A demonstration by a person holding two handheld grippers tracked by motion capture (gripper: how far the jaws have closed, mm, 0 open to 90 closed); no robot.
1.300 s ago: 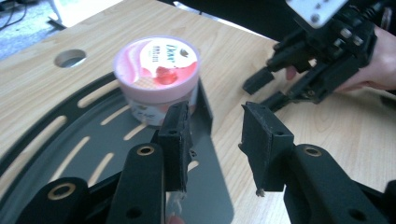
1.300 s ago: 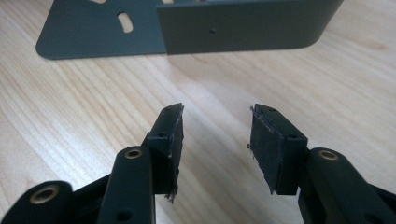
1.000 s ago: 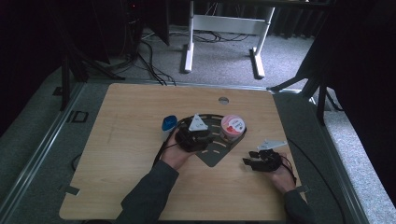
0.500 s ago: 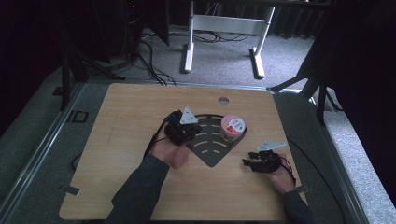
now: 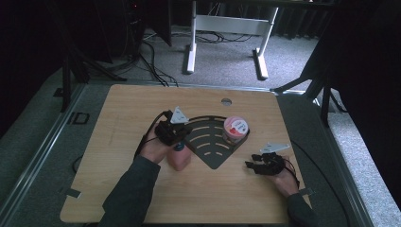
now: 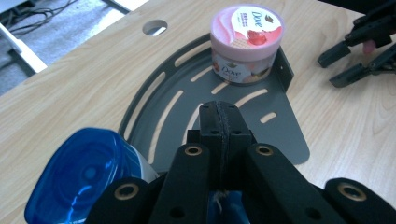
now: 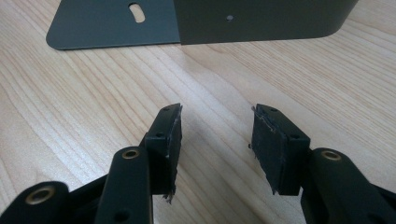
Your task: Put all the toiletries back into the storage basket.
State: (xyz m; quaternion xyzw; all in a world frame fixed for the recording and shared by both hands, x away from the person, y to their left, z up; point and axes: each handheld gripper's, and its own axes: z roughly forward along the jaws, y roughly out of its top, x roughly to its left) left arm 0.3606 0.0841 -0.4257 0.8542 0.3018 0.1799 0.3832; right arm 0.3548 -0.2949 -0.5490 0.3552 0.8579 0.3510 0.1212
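Note:
A pink bottle [image 5: 179,161] with a blue cap [image 6: 79,177] stands at the left edge of a dark grey fan-shaped rack [image 5: 213,150]. My left gripper [image 5: 182,135] hovers just above and behind the cap, pointing across the rack [image 6: 280,135]. Its jaws are shut, pads pressed together with nothing seen between them [image 6: 219,114]. A pink Dove jar [image 5: 235,128] sits in the rack's far right corner [image 6: 246,42]. My right gripper [image 5: 249,165] rests low on the table right of the rack, open with nothing between its fingers [image 7: 215,116]. The rack's corner [image 7: 116,28] lies just ahead of it.
The wooden table [image 5: 132,104] has a round cable hole [image 5: 226,101] near its far edge. White desk legs [image 5: 191,42] and cables stand on the carpet beyond. The right gripper [image 6: 329,70] also appears at the top right of the left gripper view.
My left gripper has moved left, from over the rack's left part to beside the blue-capped bottle. The right gripper has stayed in place.

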